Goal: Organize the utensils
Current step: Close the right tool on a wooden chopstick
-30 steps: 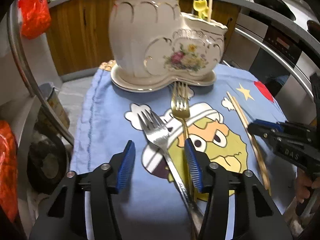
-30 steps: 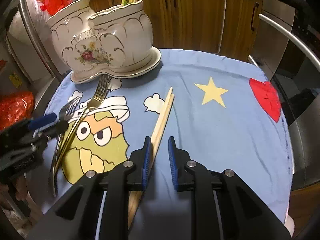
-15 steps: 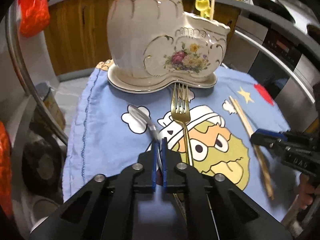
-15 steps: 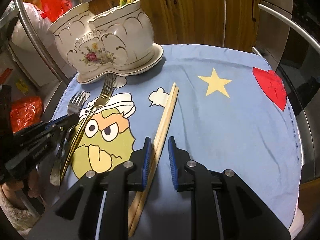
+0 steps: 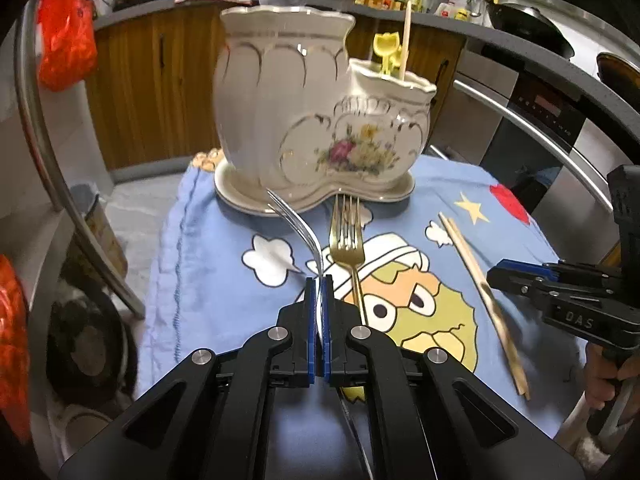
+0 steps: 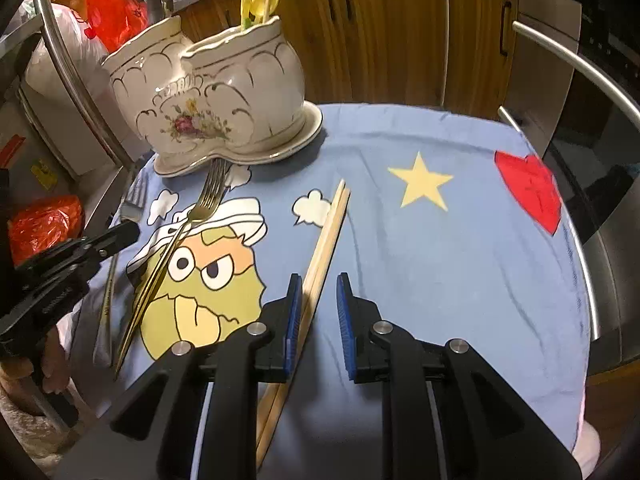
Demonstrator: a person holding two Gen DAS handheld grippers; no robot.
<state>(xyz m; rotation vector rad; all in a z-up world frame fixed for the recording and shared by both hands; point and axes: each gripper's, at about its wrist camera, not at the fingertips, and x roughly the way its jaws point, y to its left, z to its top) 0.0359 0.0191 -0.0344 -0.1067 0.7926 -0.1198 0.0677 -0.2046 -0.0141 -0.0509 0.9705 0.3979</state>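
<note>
Left tongs [image 5: 319,280]: clamping the silver fork [image 5: 298,230], tines seemingly tilting up ahead.
Right tongs [image 6: 318,284]: gaping, straddling the chopsticks [image 6: 326,236].

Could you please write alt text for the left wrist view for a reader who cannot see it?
The left gripper is shut on a silver fork, tines raised toward a cream floral ceramic utensil holder. A gold fork and wooden chopsticks lie on the blue cartoon cloth.

The silver fork [image 5: 298,236] handle is hidden between the left gripper's fingers [image 5: 309,312]; chopsticks [image 6: 316,256] pass under the right gripper.
</note>
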